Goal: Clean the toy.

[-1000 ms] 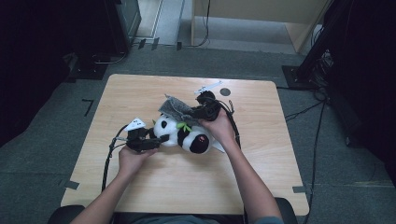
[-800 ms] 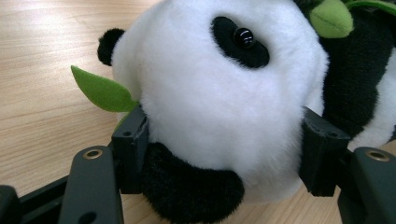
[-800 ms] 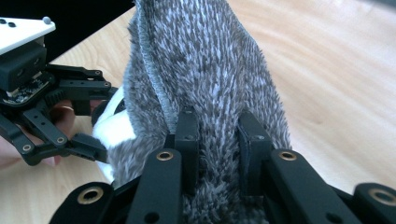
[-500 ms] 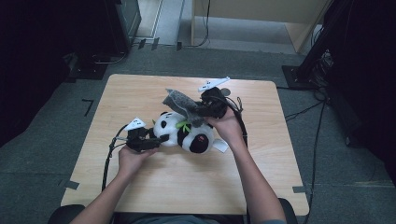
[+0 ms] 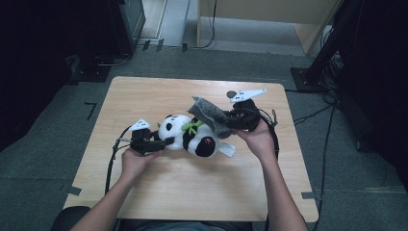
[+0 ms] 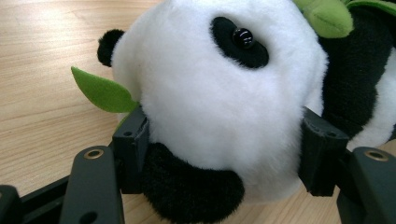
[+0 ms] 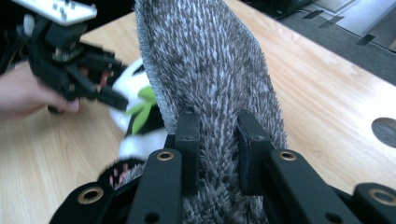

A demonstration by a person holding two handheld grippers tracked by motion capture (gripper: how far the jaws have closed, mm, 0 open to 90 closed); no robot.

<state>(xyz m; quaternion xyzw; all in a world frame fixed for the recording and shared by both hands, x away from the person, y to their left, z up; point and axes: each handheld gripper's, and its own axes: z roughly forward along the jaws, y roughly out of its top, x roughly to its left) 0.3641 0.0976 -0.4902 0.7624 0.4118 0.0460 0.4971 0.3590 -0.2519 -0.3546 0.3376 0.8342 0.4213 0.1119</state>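
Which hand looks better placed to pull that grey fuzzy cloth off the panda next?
The right. Its gripper is already shut on the grey cloth, lifted above the panda. The left gripper is clamped on the panda's head, pinning it to the table.

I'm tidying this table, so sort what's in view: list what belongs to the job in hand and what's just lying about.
In the job:
- black-and-white plush panda, its head clamped in the left gripper
- shaggy grey cloth, pinched in the right gripper

Lying about:
- round dark hole in the wooden table
- white tag beside the panda
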